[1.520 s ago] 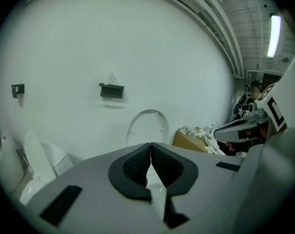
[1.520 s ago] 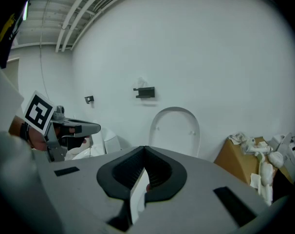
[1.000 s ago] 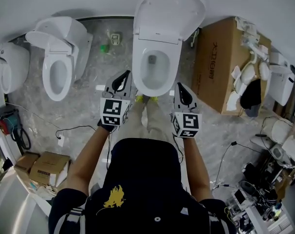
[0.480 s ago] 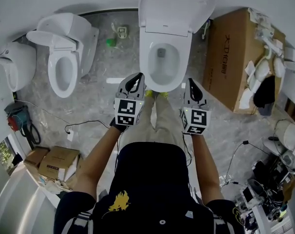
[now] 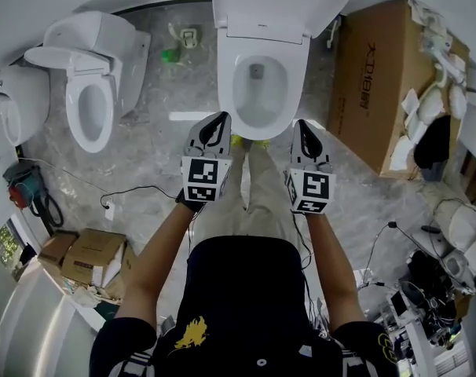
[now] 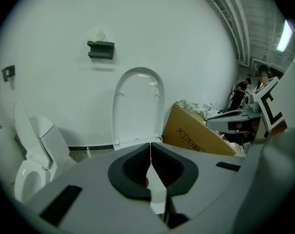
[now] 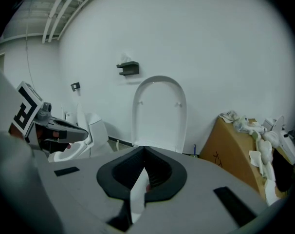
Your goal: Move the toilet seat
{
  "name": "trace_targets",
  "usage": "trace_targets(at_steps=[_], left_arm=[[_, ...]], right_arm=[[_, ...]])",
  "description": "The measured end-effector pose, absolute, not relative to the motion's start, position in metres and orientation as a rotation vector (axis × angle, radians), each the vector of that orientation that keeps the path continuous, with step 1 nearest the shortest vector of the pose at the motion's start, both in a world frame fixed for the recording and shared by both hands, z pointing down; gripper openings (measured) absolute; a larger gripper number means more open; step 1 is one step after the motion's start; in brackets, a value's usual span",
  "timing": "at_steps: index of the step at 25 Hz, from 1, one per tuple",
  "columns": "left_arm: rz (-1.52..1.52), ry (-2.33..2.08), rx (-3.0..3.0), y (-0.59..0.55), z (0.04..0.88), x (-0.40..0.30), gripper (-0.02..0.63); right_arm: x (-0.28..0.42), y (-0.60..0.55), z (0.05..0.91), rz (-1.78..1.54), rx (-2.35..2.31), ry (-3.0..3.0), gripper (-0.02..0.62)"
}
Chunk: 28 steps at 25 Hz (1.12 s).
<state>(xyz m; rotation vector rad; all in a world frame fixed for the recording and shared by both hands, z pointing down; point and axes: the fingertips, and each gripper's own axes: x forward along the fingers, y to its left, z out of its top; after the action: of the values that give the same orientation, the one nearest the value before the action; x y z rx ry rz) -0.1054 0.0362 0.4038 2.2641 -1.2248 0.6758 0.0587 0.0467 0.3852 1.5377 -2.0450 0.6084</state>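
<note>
Frame centre: gray left gripper (image 5: 219, 121) and gray right gripper (image 5: 302, 126), jaws pressed together, below the upright white plastic toilet seat (image 5: 281, 2).

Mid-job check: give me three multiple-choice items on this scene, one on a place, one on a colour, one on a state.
1. In the head view, where is the cardboard box relative to the toilet ahead?
A to its left
B to its right
C on top of it

2. What colour is the toilet's raised lid?
A black
B white
C blue

3. The left gripper and right gripper are:
A both shut, empty
B both open
C shut on the lid

Key: B, the box stands right of the bowl; B, the lid is plain white; A, each pair of jaws meets with nothing between.
</note>
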Motion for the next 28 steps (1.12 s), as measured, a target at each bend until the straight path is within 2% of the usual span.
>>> trace_targets(at_steps=[13,28], left_arm=[[0.740,-1.253,2.198,0.045,0.459,-0.098,0.020],[0.844,-1.354,1.987,0.048,0.542,-0.106,0.020]], right_arm=[[0.101,0.037,0.441,0.646,1.592,-1.958,0.026],[0.106,0.042,0.516,0.747,1.562,-1.918,0.026]])
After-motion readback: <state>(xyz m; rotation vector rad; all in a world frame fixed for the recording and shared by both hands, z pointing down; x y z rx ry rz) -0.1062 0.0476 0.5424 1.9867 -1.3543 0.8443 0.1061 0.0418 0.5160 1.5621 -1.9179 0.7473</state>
